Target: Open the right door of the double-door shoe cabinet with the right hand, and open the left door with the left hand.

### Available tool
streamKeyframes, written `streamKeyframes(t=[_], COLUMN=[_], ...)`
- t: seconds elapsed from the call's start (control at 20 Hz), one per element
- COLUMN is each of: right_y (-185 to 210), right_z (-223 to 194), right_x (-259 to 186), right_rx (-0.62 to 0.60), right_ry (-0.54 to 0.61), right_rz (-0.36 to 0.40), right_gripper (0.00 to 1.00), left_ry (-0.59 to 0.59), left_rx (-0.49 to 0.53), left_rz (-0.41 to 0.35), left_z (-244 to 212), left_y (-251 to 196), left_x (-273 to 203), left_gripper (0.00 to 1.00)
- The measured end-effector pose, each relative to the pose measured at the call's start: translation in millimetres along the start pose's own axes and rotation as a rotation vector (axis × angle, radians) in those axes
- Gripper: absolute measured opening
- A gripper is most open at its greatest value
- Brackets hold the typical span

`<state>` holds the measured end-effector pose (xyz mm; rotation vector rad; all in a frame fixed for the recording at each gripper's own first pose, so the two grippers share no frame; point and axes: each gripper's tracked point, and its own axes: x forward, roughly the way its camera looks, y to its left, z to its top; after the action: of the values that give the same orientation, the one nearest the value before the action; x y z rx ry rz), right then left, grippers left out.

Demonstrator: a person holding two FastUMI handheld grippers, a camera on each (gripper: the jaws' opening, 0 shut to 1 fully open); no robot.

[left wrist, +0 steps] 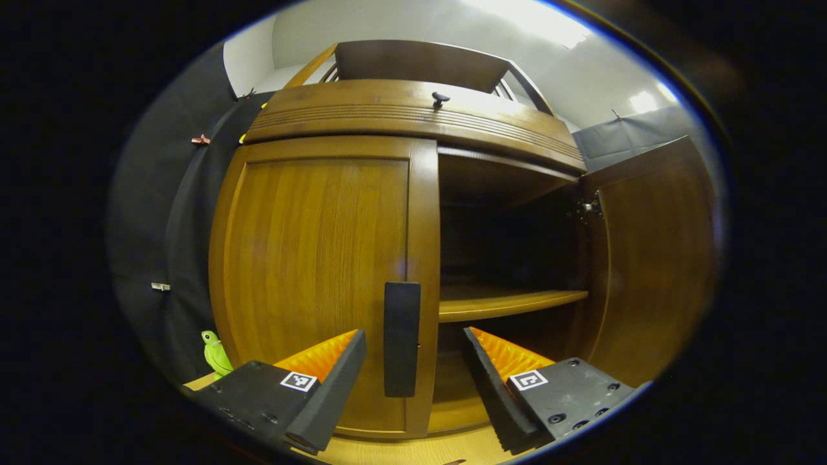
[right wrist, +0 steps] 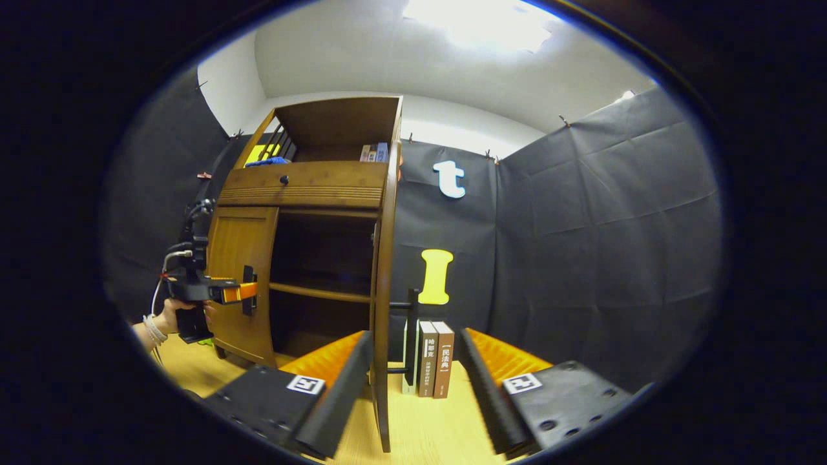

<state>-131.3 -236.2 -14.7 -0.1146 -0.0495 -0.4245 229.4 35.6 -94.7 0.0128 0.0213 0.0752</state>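
Brown wooden double-door shoe cabinet (left wrist: 413, 123) stands on a pale wooden floor (right wrist: 426, 426) in the booth. Right door (left wrist: 652, 258) swung wide; seen edge-on in the right gripper view (right wrist: 382, 310), with its dark handle bar (right wrist: 411, 336) standing out on the far side. Left door (left wrist: 316, 284) lies flush against the frame, not yet opened. Dark interior and one wooden shelf (left wrist: 510, 302) exposed on the right half.

Left gripper (left wrist: 415, 365): fingers spread, straddling the flat black vertical handle (left wrist: 402, 337) on the left door's inner edge. Handle sits between the pads, nearer the left one; contact cannot be told. From the right gripper view, the left gripper (right wrist: 249, 292) meets the handle, a hand (right wrist: 173, 315) holding it from behind.

Right gripper (right wrist: 415, 371): fingers spread, holding nothing. The open door's edge stands just beside its left finger, the handle bar in the gap between fingers. A row of upright books (right wrist: 429, 358) stands on the floor beyond.

Step judged in hand: closing on the left handle, then pulling.

Risks:
- Handle off-centre in the gap; one pad may land first and twist the gripper, giving a slipping hold.
- A straight pull rather than one following the hinge arc could drag the pads off the handle.
- Small green toy figure (left wrist: 216, 354) near the cabinet's left foot may sit in the door's swing path; hard to tell.
- Right gripper, close to the open door, may nudge it.
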Motion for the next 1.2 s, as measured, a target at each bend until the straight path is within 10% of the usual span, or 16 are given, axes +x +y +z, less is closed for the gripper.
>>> streamKeyframes(t=[0.05, 0.4, 0.65, 1.2], right_y=[-3, -14, -15, 32], right_z=[-1, -8, -3, 10], right_x=[-1, 2, 3, -15], right_rx=[0.000, -0.003, 0.026, 0.042], right_ry=[0.000, 0.025, 0.011, 0.007], right_rz=[-0.012, -0.033, -0.038, 0.034], right_gripper=[0.98, 0.97, 0.98, 0.95], left_ry=[0.008, 0.033, 0.017, 0.030], left_rx=[-0.007, -0.017, 0.011, -0.020], left_rz=[0.003, 0.028, 0.002, -0.073], left_z=[-4, -22, -21, -12], left_y=[3, 18, 6, 16], left_x=[6, 30, 29, -48], left_gripper=[0.91, 0.75, 0.38, 0.31])
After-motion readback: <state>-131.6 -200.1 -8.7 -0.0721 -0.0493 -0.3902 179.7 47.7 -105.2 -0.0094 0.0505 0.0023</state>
